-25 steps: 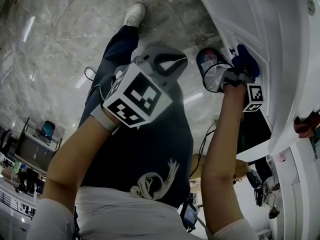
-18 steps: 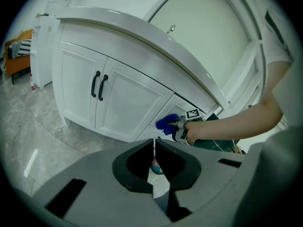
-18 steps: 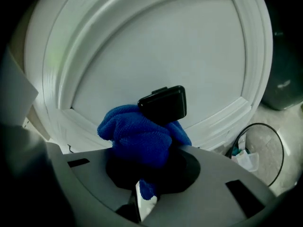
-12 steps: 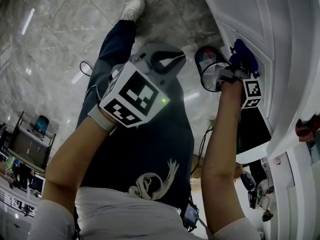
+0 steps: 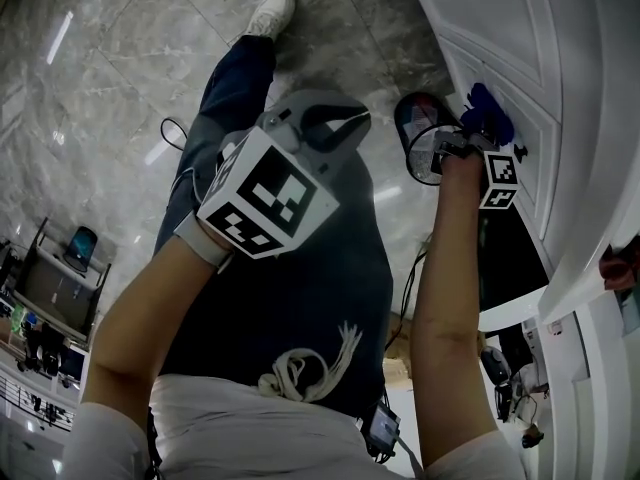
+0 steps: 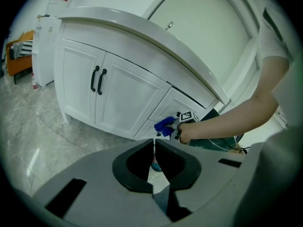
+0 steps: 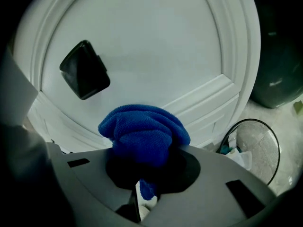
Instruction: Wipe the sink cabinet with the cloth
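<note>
Blue microfibre cloth (image 7: pixel 142 131) is bunched in the right gripper (image 7: pixel 144 169), jaws clamped on it. The wad sticks out ahead, against or just off the white sink cabinet (image 7: pixel 142 46) door panel, below the black handle (image 7: pixel 85 70). Over the last second the head view shows the wad shifting only slightly along the panel's lower moulding, beside the wire bin (image 5: pixel 425 138): short stroke, same patch. Reads as wiping under way, with most of the door probably still to cover. Left gripper (image 6: pixel 154 148) is idle, jaws closed to a slit with nothing between them, held well back from the cabinet.
</note>
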Available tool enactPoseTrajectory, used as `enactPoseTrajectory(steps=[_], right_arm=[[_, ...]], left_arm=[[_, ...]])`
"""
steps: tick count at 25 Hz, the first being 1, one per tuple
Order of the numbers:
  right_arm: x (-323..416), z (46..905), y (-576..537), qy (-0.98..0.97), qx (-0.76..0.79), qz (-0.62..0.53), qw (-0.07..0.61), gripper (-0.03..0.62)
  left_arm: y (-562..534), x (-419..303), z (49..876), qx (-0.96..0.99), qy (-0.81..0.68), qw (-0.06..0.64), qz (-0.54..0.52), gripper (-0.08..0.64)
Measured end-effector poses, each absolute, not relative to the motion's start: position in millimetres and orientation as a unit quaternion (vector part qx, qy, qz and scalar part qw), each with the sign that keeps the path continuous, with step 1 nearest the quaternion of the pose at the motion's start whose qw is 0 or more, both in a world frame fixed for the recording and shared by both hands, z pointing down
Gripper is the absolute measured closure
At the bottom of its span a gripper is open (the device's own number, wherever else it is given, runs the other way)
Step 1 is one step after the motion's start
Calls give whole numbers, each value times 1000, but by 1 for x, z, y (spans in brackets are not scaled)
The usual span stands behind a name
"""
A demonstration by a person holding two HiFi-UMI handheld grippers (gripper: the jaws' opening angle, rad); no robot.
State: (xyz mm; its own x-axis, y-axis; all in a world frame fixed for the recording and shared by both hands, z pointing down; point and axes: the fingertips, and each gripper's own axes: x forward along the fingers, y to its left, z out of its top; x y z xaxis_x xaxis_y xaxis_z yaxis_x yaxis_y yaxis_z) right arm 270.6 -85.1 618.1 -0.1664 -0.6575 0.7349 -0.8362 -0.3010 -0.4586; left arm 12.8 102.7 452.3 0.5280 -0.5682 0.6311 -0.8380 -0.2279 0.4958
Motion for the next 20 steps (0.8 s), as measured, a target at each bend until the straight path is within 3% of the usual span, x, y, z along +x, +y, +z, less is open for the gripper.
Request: enactPoseTrajectory(steps=[7,20], right_arm=[[293,612,-80,-580,642,490,101,532],[308,565,-80,-596,641,481,53,532]], left_arm=[[104,16,452,771,-451,418,165,546],[99,38,448,792,-417,409,179,546]])
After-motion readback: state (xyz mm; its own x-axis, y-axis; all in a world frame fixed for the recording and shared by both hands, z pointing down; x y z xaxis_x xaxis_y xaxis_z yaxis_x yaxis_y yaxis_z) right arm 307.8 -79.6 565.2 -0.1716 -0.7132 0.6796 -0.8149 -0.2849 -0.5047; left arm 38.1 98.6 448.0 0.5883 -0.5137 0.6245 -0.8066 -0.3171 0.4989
